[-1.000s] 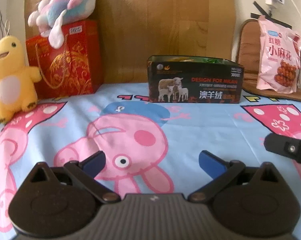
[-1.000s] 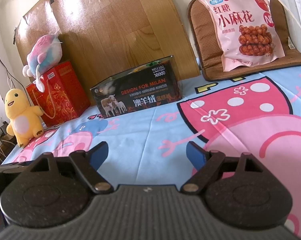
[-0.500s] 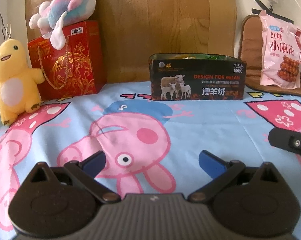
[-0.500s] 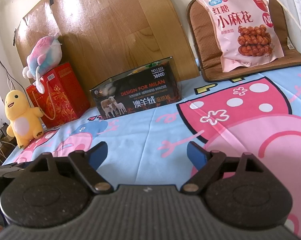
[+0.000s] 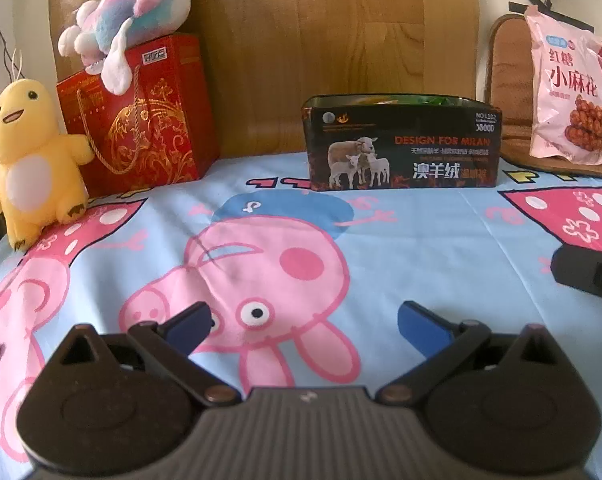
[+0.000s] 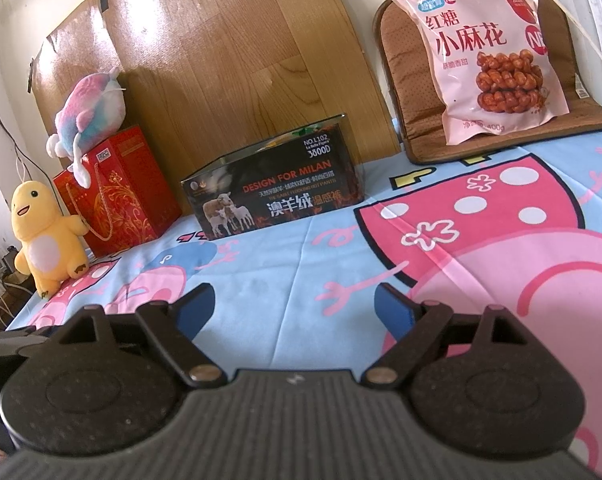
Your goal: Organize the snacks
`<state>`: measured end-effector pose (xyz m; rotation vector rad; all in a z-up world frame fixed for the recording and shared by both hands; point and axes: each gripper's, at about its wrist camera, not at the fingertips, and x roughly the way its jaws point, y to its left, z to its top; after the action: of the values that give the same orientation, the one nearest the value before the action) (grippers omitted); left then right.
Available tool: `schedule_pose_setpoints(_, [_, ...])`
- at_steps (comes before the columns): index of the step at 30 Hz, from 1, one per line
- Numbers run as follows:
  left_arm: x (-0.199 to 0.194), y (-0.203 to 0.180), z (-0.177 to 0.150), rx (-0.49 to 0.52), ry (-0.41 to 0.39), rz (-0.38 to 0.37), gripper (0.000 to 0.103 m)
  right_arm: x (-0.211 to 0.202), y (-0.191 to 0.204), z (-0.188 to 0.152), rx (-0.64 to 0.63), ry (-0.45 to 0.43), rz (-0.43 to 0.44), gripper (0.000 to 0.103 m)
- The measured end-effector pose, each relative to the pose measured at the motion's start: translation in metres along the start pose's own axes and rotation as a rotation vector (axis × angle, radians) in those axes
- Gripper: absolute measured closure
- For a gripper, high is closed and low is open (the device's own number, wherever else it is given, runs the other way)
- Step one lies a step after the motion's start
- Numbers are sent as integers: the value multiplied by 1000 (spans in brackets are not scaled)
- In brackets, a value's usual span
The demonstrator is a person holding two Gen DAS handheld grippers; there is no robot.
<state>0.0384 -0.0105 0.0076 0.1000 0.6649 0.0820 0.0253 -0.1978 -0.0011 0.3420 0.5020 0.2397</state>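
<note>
While both pairs of tongs hang low over the cartoon-pig sheet (image 5: 421, 248), neither grips anything. In the left wrist view the left tongs (image 5: 304, 322) fill the bottom of the frame with their blue-tipped fingers (image 5: 191, 322) spread wide apart, only printed cloth between them. The right tongs (image 6: 294, 306) stand the same way in the right wrist view, blue tips parted over the blue and pink print. A black part of the right tool also pokes in at the right edge of the left wrist view.

The black box (image 5: 403, 144) printed with sheep and the words "DESIGN FOR MILAN" sits upper centre in the left wrist view, at the far edge of the sheet against a wooden board (image 5: 321, 48). Its top is open and bits of green and yellow show inside (too little to name). The pink snack bag (image 6: 497, 48), printed with twisted brown pastries, stands in the upper right of the right wrist view, propped upright against a brown cushion (image 6: 405, 52) and well apart from the box.

On the left side of both frames a red gift bag (image 5: 141, 116) with gold patterning stands by the board, a pink and blue plush (image 5: 129, 12) lying on top of it. A yellow plush (image 5: 29, 160) stands just beside the bag, at the left edge, one arm touching its cord handle.
</note>
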Motion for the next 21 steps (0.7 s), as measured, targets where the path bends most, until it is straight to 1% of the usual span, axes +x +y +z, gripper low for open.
schedule_pose_setpoints(21, [2,0,0,11,7,-25,0,0,1,-1,1,0,-5,14])
